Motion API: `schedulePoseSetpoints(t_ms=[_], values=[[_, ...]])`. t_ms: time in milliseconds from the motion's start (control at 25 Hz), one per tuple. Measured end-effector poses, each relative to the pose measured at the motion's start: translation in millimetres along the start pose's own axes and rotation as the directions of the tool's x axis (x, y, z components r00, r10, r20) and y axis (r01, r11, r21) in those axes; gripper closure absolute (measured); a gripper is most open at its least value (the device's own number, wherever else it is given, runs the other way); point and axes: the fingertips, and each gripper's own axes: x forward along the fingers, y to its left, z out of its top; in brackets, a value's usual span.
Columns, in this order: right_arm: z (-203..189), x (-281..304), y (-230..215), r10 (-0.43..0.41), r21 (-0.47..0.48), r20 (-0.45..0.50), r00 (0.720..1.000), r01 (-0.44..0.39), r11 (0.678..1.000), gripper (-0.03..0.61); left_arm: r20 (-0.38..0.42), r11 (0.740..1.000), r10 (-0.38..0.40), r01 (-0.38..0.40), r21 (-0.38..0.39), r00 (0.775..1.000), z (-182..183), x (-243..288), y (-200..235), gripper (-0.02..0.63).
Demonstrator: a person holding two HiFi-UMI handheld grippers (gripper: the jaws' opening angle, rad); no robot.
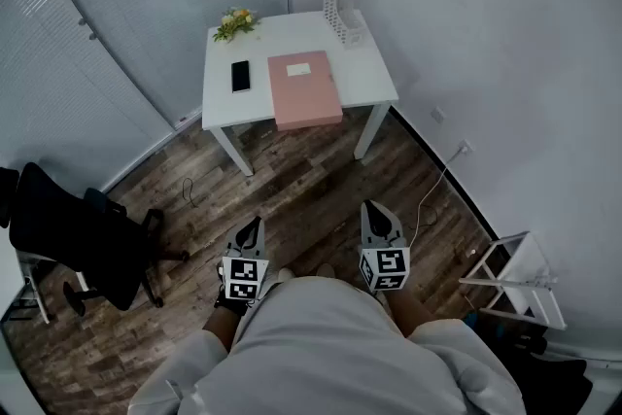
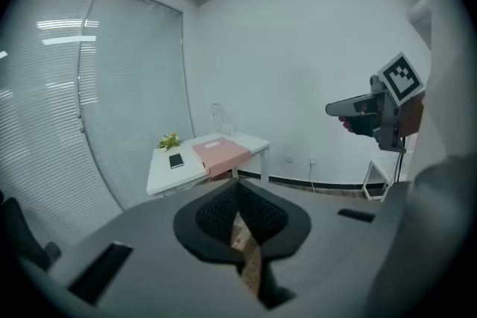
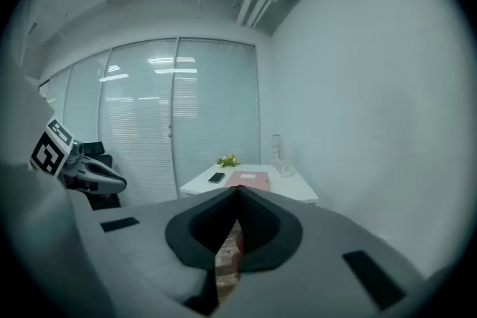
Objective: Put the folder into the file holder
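**Folder flat on the far worktop, both tongs closed and empty**

The pink folder (image 1: 305, 89) lies on the white worktop (image 1: 374, 78), its near edge overhanging. The white file holder (image 1: 342, 12) stands at the far right corner, and a black phone (image 1: 240, 75) lies just left of the folder. Well apart from the worktop, near the person, the left tongs (image 1: 254, 226) and right tongs (image 1: 375, 211) are pressed together, holding nothing.

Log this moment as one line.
left gripper: shut, empty | right gripper: shut, empty | pink folder: flat on table, untouched | file holder: upright, table's far corner
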Motion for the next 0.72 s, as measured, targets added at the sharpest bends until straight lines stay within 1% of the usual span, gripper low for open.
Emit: schedulePoseSetpoints(t_ms=[320, 480, 680, 720], values=[[0, 5, -1, 0.015, -0.001, -0.002, 1.0, -0.015, 1.0, 0.568, -0.009, 1.0, 0.012, -0.013, -0.01, 1.0, -2, 1, 1, 0.604], [-2, 9, -1, 0.039, 0.013, -0.007, 0.999, -0.039, 0.999, 0.568, -0.025, 1.0, 0.019, -0.02, -0.017, 1.0, -7, 2, 0, 0.604], [2, 12, -13, 0.048, 0.039, 0.031, 0.998, -0.05, 0.998, 0.564, -0.039, 0.999, 0.034, -0.035, -0.021, 0.999, -7, 6, -2, 0.604], [3, 13, -16, 0.054, 0.044, 0.036, 0.998, -0.056, 0.997, 0.549, -0.041, 0.999, 0.039, -0.04, -0.021, 0.998, -6, 7, -3, 0.604]])
